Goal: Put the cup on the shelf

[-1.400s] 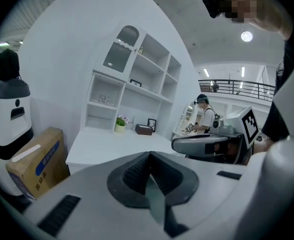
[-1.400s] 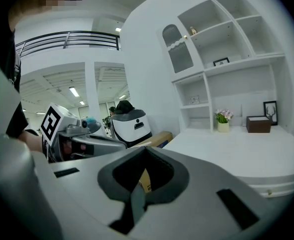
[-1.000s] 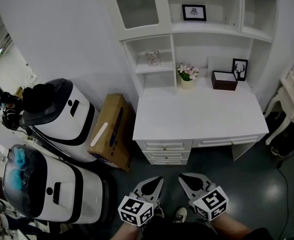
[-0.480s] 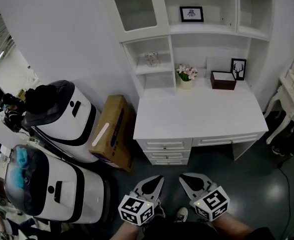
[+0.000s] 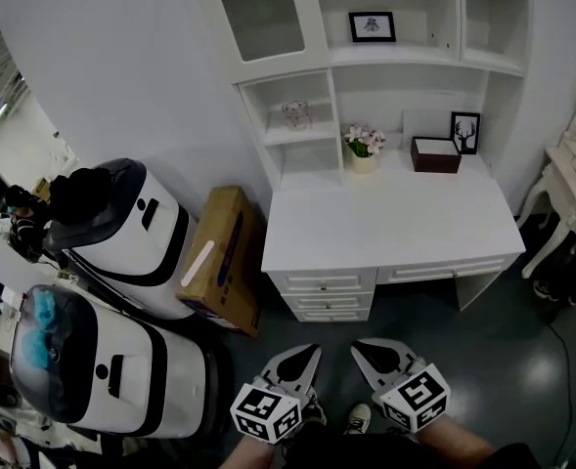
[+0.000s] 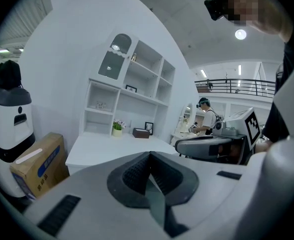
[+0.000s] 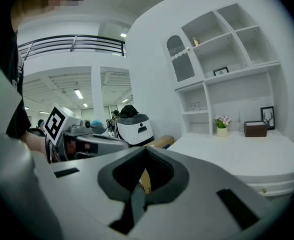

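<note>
A clear glass cup (image 5: 295,114) stands on the small left shelf (image 5: 302,133) of the white desk hutch; it also shows as a small cup (image 6: 101,104) in the left gripper view and as a cup (image 7: 195,105) in the right gripper view. My left gripper (image 5: 305,351) and right gripper (image 5: 358,345) hang low in front of me, side by side over the dark floor, well short of the desk (image 5: 395,231). Both have their jaws closed tip to tip with nothing between them, as the left gripper (image 6: 149,154) and right gripper (image 7: 146,149) views confirm.
A flower pot (image 5: 364,148), a brown box (image 5: 436,154) and a framed picture (image 5: 466,132) sit at the back of the desk. A cardboard box (image 5: 221,257) leans beside it. Two white rounded machines (image 5: 121,231) stand at left, a white ornate piece of furniture (image 5: 569,179) at right.
The head view has shifted very slightly; both grippers stay in the same place and stay shut.
</note>
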A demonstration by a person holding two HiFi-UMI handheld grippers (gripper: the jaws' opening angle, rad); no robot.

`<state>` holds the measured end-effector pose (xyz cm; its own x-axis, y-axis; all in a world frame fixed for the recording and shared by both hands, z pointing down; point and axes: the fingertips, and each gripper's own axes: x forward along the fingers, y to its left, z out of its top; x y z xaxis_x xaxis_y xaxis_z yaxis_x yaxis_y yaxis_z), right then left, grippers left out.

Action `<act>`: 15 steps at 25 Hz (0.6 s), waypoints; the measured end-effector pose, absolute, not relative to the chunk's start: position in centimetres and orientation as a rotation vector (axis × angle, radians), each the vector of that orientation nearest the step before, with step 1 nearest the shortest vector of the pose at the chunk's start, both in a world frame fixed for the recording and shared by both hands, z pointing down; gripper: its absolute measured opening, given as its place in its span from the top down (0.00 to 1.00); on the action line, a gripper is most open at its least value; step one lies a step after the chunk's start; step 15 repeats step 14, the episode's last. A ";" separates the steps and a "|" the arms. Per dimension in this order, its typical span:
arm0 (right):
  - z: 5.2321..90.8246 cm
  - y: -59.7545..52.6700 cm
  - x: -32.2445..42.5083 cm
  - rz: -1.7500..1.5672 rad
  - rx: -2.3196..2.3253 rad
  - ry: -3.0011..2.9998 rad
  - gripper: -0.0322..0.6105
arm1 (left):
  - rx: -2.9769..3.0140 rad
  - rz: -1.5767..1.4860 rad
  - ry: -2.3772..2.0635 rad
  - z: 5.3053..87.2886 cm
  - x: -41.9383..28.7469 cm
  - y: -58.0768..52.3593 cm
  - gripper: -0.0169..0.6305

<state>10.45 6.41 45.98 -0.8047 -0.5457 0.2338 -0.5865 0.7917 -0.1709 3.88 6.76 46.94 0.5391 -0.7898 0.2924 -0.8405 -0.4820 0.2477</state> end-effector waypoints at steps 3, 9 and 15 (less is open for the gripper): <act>46.2 6.6 10.6 0.353 0.898 -2.802 0.95 | 2.418 0.186 -1.341 47.1 3.9 7.0 0.97; 46.0 6.9 10.3 0.351 0.901 -2.802 0.95 | 2.409 0.178 -1.344 47.2 3.6 7.6 0.97; 45.5 7.4 10.0 0.341 0.887 -2.807 0.95 | 2.404 0.173 -1.360 46.7 3.2 8.3 0.97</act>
